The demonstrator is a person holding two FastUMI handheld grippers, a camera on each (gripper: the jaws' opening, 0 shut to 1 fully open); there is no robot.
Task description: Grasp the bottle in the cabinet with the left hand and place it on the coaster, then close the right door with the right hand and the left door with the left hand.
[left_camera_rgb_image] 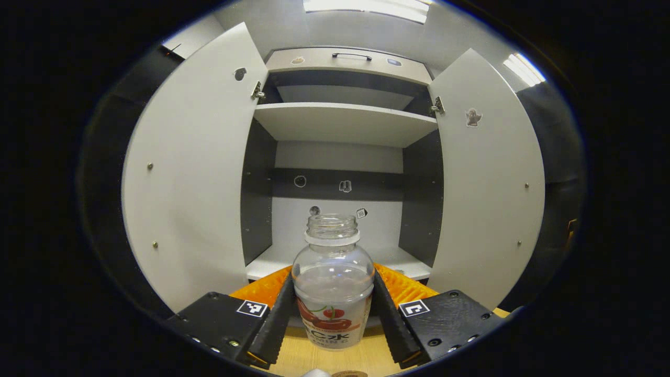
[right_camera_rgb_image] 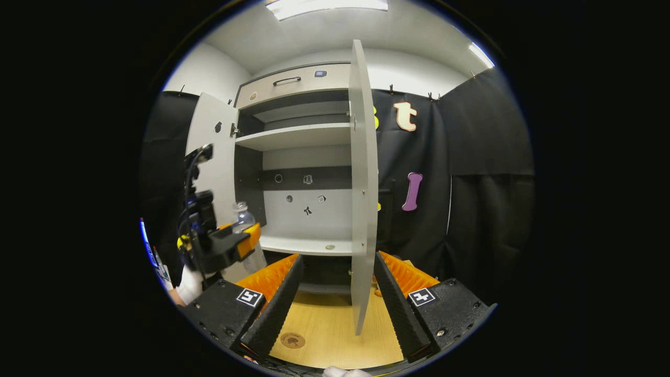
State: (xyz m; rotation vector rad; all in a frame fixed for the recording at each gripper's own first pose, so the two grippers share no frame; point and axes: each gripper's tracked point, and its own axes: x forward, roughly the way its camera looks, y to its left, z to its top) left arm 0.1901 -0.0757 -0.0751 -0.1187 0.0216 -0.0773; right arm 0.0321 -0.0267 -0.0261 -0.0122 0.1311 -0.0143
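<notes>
You are in the first step, the carry: your left tongs (left_camera_rgb_image: pixel 332 309) are clenched on the bottle (left_camera_rgb_image: pixel 332 290), one finger pressed against each side of its labelled lower body, and the bottle stands upright between them, uncapped, with its neck clear above the fingers. In the left gripper view it sits in front of the cabinet (left_camera_rgb_image: pixel 345 157) and above the pale wood of the worktop (left_camera_rgb_image: pixel 309 356), no longer on the lower shelf (left_camera_rgb_image: pixel 403 262); in the right gripper view you can see the left tongs (right_camera_rgb_image: pixel 238 238) with the bottle (right_camera_rgb_image: pixel 244 215) held out just in front of the left door (right_camera_rgb_image: pixel 209 157), clear of the cabinet opening. The coaster (right_camera_rgb_image: pixel 292 340) lies on the worktop (right_camera_rgb_image: pixel 335 330) near the front edge, below and on the near side of where the bottle hangs, and a sliver of it seems to show at the bottom of the left gripper view. Your next move, as I judge it, is to bring the bottle back and down over that round disc, keep it upright because the mouth is open, set its base flat on the coaster, and only then let the fingers go. Your right tongs (right_camera_rgb_image: pixel 335 309) are released, fingers spread wide with nothing between them, and they point at the edge of the right door (right_camera_rgb_image: pixel 361 183), which stands open toward you. Both doors are open, so the closing steps wait until the bottle is down.
</notes>
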